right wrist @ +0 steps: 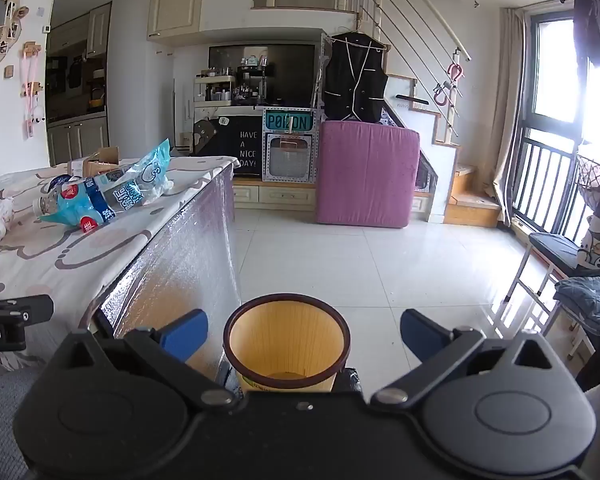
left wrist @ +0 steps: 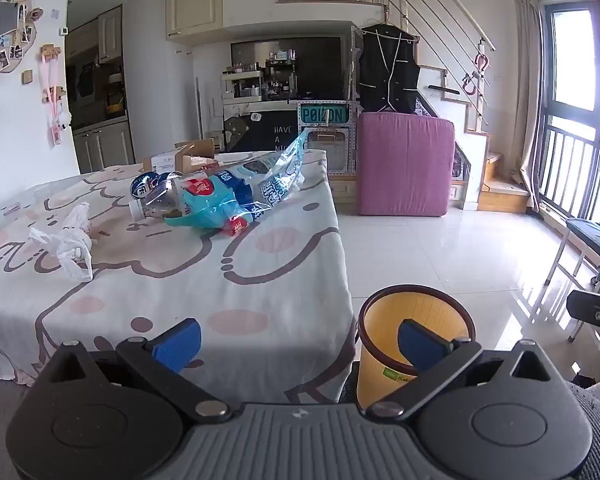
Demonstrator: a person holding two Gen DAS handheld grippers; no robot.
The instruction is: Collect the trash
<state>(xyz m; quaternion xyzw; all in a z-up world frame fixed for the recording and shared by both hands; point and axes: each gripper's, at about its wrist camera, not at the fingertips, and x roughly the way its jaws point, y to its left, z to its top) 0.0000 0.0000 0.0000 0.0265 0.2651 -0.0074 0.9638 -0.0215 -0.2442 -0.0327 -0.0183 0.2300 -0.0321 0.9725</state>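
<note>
A crushed plastic bottle with a blue label [left wrist: 180, 196] lies on the table with a blue-and-clear plastic bag [left wrist: 268, 176] draped over it; both also show in the right wrist view [right wrist: 96, 200]. A crumpled white plastic bag [left wrist: 70, 240] lies to the left. An orange waste bin [left wrist: 416, 320] with a brown rim stands on the floor at the table's near right corner. My left gripper [left wrist: 298, 342] is open and empty over the table's near edge. My right gripper [right wrist: 304, 336] is open and empty, right above the bin [right wrist: 286, 344].
The table [left wrist: 180, 280] has a cartoon-print cloth and a foil-like side [right wrist: 180, 248]. An open cardboard box [left wrist: 180, 160] sits at its far end. A purple cushion block [right wrist: 364, 172], stairs and a chair [right wrist: 560, 256] stand across the tiled floor.
</note>
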